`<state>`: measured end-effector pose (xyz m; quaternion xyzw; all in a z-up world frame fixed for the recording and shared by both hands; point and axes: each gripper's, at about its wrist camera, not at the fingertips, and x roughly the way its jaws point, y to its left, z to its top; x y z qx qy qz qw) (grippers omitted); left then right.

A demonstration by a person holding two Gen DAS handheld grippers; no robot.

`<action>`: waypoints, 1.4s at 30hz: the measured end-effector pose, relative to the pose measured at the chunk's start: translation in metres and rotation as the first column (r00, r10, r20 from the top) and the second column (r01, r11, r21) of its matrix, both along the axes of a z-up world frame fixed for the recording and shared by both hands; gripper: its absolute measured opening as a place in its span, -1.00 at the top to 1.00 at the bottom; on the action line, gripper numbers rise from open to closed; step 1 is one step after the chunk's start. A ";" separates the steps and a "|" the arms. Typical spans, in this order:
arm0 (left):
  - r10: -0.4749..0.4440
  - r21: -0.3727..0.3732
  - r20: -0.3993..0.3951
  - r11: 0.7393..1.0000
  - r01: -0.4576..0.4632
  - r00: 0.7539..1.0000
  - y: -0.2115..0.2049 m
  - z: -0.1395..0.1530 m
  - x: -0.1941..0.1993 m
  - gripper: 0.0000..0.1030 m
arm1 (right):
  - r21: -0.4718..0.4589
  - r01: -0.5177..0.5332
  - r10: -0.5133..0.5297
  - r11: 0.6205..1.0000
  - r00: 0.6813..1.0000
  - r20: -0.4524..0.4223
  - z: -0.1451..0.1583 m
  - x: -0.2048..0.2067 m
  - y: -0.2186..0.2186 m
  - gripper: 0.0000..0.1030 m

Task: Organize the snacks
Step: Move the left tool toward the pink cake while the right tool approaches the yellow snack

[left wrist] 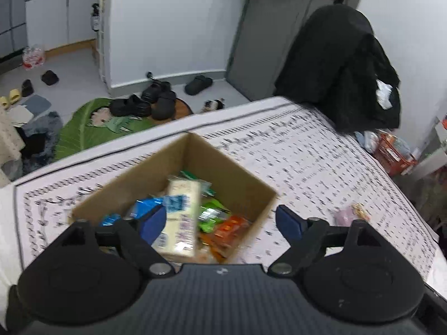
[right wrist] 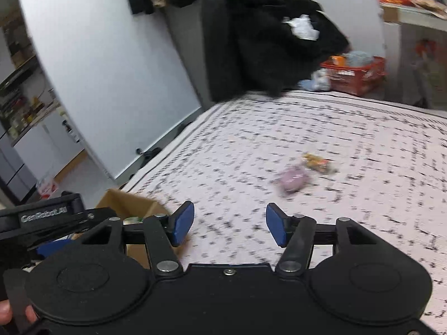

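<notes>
**Snack box under left claw, loose snacks ahead of right**

A patterned white surface (left wrist: 321,150) fills a cluttered room with shoes (left wrist: 148,103) on the floor. The left claw (left wrist: 220,220) gapes wide and empty over the cardboard box (left wrist: 223,164) of snacks. The right claw (right wrist: 230,223) stands parted, empty; a pink packet (right wrist: 293,180) lies upper right of it.

The left wrist view looks steeply down into the box (left wrist: 178,184) at close range; the right looks lower across the surface (right wrist: 279,128). Both share the black coat (left wrist: 340,64) at one o'clock.
</notes>
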<state>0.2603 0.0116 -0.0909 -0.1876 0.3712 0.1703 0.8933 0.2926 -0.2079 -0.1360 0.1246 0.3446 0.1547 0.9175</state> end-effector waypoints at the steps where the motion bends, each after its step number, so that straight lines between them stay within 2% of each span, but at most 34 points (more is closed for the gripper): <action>1: -0.010 -0.007 0.001 1.000 0.010 1.000 -0.005 -0.001 0.003 -0.73 | 0.005 0.016 -0.016 1.000 1.000 -0.008 -0.003 0.002 -0.007 -0.11; 4: -0.029 -0.007 0.000 1.000 0.029 1.000 -0.019 -0.004 0.011 -0.77 | 0.008 0.050 -0.050 0.999 0.999 -0.019 -0.009 0.008 -0.023 -0.20; 6: -0.039 -0.009 -0.003 0.999 0.039 0.999 -0.028 -0.007 0.016 -0.78 | 0.010 0.076 -0.075 0.997 0.997 -0.018 -0.013 0.011 -0.033 -0.47; 8: -0.050 -0.014 -0.006 0.999 0.050 0.999 -0.037 -0.009 0.022 -0.79 | 0.016 0.095 -0.094 0.995 0.995 -0.017 -0.014 0.012 -0.041 -0.60; 18: -0.102 -0.025 -0.012 0.995 0.101 0.995 -0.077 -0.023 0.049 -0.82 | 0.000 0.133 -0.133 0.991 0.990 -0.035 -0.030 0.023 -0.077 -0.88; 25: -0.131 -0.041 -0.017 0.991 0.131 0.991 -0.100 -0.035 0.068 -0.82 | -0.028 0.178 -0.179 0.984 0.982 -0.054 -0.043 0.032 -0.096 -0.90; 30: -0.146 -0.053 -0.020 0.988 0.145 0.989 -0.113 -0.045 0.081 -0.82 | -0.011 0.222 -0.222 0.975 0.971 -0.089 -0.055 0.043 -0.109 -0.90; 35: -0.148 -0.073 -0.011 0.986 0.147 0.989 -0.121 -0.054 0.094 -0.82 | -0.015 0.227 -0.227 0.974 0.970 -0.087 -0.062 0.053 -0.112 -0.89; 42: -0.147 -0.131 0.012 0.980 0.147 0.989 -0.127 -0.068 0.114 -0.80 | -0.034 0.224 -0.226 0.974 0.971 -0.076 -0.071 0.076 -0.113 -0.66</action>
